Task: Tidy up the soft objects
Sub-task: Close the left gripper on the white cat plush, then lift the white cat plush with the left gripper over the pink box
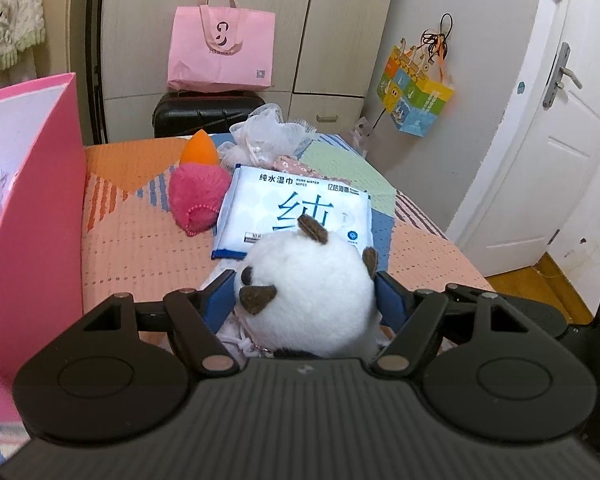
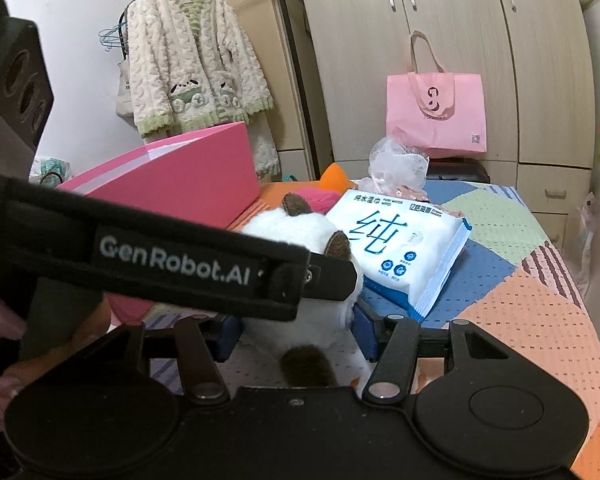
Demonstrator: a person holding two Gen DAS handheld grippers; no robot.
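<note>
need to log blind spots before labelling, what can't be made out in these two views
- Left wrist view: the white plush toy has its lower body hidden behind the left hand-held gripper.
- Right wrist view: a black strap crosses the toy's head, hiding its face.
- Left wrist view: the open pink cardboard box is cut off by the left edge, its contents unseen.
- Right wrist view: the orange teardrop sponge is mostly hidden behind the toy.

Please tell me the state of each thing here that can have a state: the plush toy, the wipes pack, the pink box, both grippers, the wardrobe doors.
White plush toy: gripped at both ends, one gripper each.
Left gripper: shut on the toy's head.
Right gripper: shut on the toy's body.
Wipes pack: sealed, lying on the table.
Pink box: open at the top.
Wardrobe doors: closed.
</note>
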